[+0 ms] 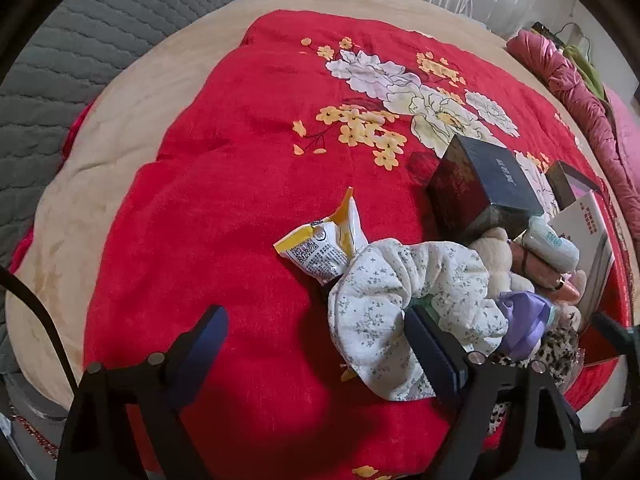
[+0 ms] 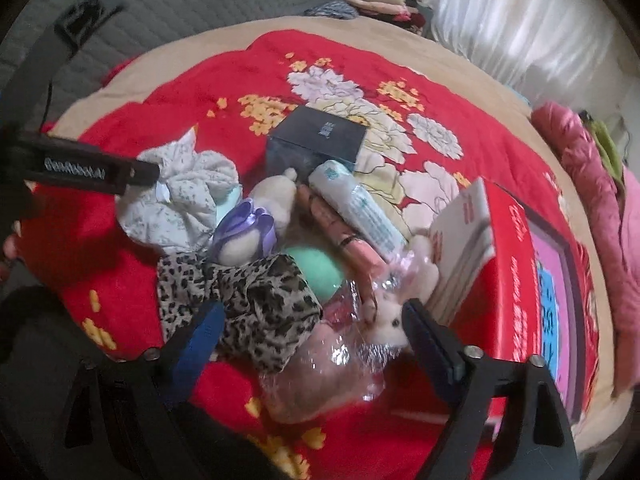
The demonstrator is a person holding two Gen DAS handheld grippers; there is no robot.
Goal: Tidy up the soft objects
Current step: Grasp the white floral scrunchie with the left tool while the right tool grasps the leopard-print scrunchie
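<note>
On a bed's red floral blanket (image 1: 248,184), the left hand-held gripper (image 1: 316,344) stands open beside a white floral scrunchie (image 1: 384,296), while the right hand-held gripper (image 2: 312,328) stands open over a leopard-print scrunchie (image 2: 256,304) and a plastic-wrapped plush toy (image 2: 384,320), gripping neither.

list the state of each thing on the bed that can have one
left tool: open, one finger at the white floral scrunchie
right tool: open over the pile
leopard scrunchie: bunched, lying loose
wrapped plush toy: lying in clear plastic
dark box: closed
red box: flap open
yellow packet: crumpled
</note>
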